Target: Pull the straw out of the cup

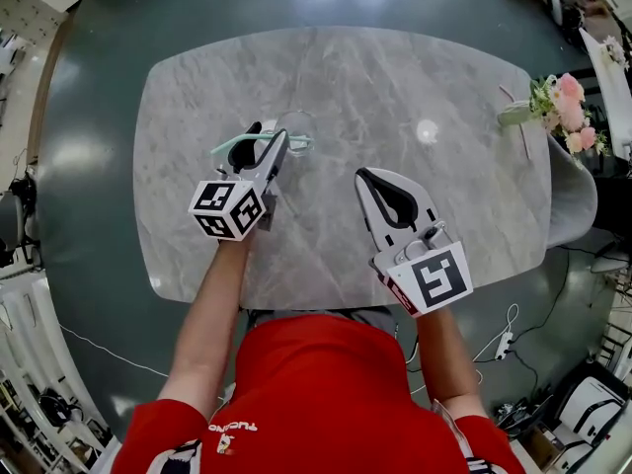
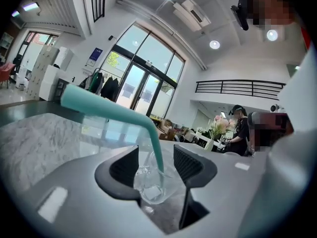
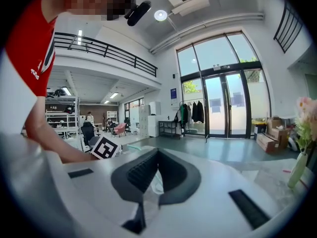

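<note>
My left tongs [image 2: 156, 155] stand wide, about as far apart as they go. The cup [image 2: 151, 185], a small clear glass, sits between the two pads [image 2: 125, 166], right at the tips. I see a gap between the glass and the right-hand pad. On the other side the glass runs close to the pad, and I cannot tell whether they touch. Nothing is clamped.

The straw [image 2: 106, 110] is in the cup. Its lower part drops straight down into the glass between the pads, then it bends above the rim and its long teal arm slants up and away to the left of that view. Neither pad touches it.

From the head view, the left tongs lie low over the table [image 1: 415, 77], pointing away from me, with the cup just at their tips in the far left part of the marble top.

My right tongs [image 3: 156, 152] are drawn together, the pad tips meeting with only a thin slit behind them, and they hold nothing. They hover nearer to me, over the middle of the table, well apart from the cup and straw. A vase of pink flowers [image 1: 565, 107] stands at the far right edge.
</note>
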Available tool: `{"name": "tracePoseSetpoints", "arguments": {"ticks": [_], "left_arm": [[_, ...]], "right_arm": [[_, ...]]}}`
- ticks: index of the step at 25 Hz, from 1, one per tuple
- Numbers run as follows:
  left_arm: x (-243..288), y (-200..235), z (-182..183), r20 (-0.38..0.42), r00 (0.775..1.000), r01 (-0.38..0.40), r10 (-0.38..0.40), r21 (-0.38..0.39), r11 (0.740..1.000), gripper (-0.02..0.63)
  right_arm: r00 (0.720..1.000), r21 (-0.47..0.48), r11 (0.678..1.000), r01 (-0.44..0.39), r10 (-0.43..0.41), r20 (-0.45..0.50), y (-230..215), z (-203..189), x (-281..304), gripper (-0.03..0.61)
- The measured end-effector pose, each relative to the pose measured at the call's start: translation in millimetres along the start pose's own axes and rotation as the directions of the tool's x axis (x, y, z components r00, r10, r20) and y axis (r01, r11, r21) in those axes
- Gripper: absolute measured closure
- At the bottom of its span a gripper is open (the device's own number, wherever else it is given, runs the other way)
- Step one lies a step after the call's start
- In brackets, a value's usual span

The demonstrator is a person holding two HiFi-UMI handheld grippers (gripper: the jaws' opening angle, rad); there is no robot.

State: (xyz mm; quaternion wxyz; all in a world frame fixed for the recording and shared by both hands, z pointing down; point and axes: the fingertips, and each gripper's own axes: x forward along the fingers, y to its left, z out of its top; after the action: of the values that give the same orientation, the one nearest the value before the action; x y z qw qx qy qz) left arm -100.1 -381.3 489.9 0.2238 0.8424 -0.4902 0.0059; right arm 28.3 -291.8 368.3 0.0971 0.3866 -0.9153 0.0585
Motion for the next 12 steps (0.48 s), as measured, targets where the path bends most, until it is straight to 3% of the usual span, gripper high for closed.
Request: {"name": "tracePoseSetpoints", "arguments": {"ticks": [4, 12], "left_arm": [[1.7, 2.0, 1.1, 0.010, 1.000, 0.000, 0.000, -0.002, 1.000, 0.405], [5.0, -0.7, 2.3, 0.020, 1.000, -0.001, 0.000, 0.043, 0.999, 0.526]], "right_arm": [[1.000, 0.011, 1.000, 0.016, -0.016, -0.007, -5.8, -4.0, -2.2, 0.578], [0.999, 0.025, 0.999, 0.040, -0.039, -0.023, -13.0, -11.0, -5.5, 0.578]]}}
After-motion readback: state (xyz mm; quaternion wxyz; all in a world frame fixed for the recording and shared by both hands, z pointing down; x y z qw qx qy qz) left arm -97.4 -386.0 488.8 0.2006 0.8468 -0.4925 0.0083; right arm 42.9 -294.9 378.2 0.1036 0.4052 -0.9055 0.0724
